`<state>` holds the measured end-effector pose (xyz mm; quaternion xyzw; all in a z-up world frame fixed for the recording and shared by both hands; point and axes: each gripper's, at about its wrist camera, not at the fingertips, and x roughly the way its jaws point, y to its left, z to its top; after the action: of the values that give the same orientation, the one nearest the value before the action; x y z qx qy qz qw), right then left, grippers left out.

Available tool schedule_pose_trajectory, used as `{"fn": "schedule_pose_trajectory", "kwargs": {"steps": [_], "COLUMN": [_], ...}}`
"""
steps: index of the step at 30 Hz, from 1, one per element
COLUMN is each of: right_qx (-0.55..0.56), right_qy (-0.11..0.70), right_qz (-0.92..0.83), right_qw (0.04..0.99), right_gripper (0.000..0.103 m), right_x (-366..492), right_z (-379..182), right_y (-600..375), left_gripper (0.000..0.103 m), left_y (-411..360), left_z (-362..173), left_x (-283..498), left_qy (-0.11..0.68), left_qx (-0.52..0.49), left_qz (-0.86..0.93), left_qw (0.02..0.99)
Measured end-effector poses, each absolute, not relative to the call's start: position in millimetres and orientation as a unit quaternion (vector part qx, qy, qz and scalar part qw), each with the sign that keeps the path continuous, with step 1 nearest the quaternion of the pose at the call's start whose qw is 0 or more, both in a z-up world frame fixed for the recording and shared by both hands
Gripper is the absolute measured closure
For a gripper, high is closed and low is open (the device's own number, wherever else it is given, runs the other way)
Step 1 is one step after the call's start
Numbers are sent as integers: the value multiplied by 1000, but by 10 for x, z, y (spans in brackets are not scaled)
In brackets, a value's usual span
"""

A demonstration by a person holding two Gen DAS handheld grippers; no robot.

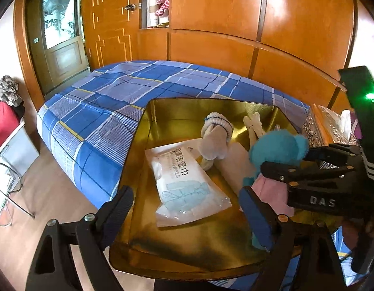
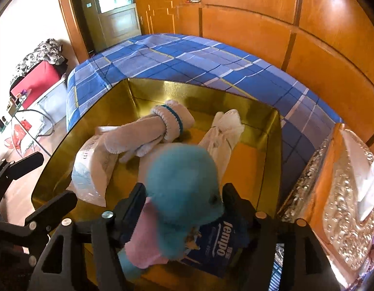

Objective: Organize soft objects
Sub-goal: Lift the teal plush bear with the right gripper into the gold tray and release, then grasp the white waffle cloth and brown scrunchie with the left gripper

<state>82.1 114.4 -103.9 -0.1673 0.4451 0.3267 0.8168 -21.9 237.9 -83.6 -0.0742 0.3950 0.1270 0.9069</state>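
Most soft things already lie in my gold box point(image 2: 272, 145). The blue plush toy point(image 2: 184, 189) sits low center, between my right gripper's point(image 2: 184, 194) apart jaws. My left gripper point(image 1: 187, 213) is apart, empty.

Blue plaid bed point(image 1: 119, 97) against glossy wooden wall panels point(image 1: 235, 24).

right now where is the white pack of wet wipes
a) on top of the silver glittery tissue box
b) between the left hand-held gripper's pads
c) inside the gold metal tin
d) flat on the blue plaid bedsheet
c: the white pack of wet wipes lies on the floor of the gold metal tin, beside the rolled pale socks.
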Motion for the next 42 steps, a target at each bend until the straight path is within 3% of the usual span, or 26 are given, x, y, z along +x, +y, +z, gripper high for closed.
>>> {"fn": "schedule_pose_trajectory", "kwargs": {"steps": [32, 42], "right_qx": [-117, -90], "right_qy": [355, 327], "right_qz": [283, 236], "right_qw": [883, 911], "right_gripper": [28, 28], "right_x": [488, 543], "right_z": [-401, -165], "right_y": [465, -177], "left_gripper": [11, 11], "left_y": [2047, 1820], "left_z": [-670, -552], "left_x": [-295, -304], "left_qy": [372, 361], "left_qx": [-26, 1], "left_qz": [107, 78], "left_qw": [921, 929]}}
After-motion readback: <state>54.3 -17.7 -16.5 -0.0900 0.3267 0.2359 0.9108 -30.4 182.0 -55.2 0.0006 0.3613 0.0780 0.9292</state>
